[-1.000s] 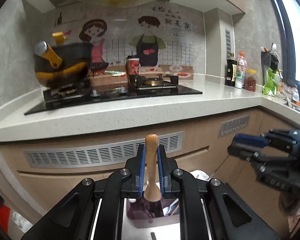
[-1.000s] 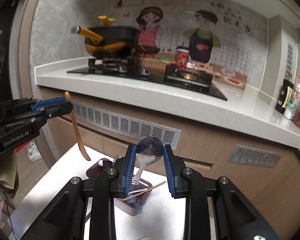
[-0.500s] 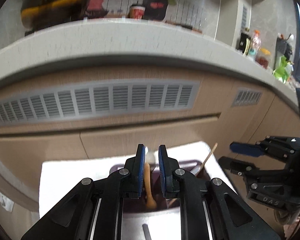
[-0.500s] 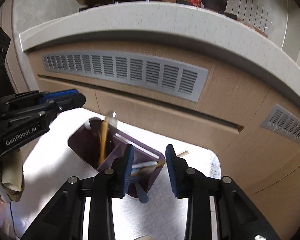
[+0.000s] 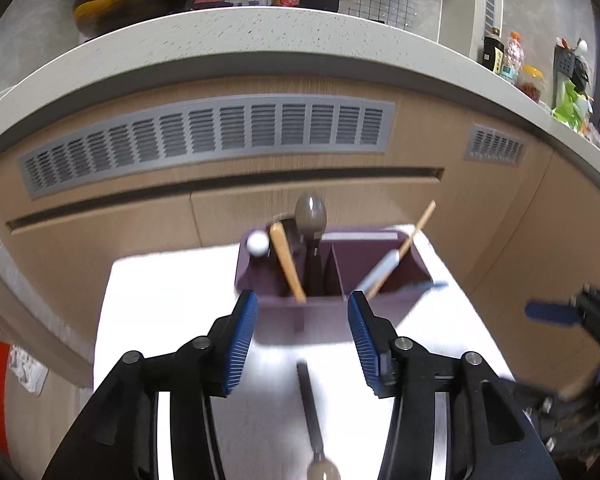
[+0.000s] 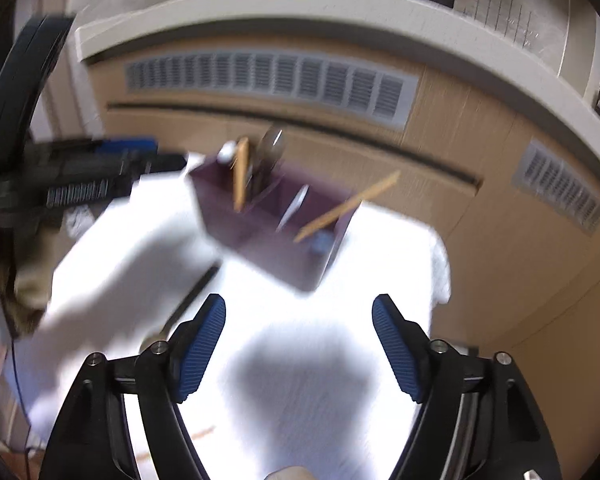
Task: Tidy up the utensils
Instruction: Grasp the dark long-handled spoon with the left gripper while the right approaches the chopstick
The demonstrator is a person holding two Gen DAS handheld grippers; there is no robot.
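Purple utensil holder (image 5: 324, 308) just beyond spread, empty left claw (image 5: 302, 340).

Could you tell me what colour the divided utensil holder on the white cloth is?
The utensil holder is dark purple, clearest in the left wrist view.

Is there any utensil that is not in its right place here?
Yes. One dark-handled spoon lies flat on the white cloth, in front of the purple holder, while other utensils stand inside it.
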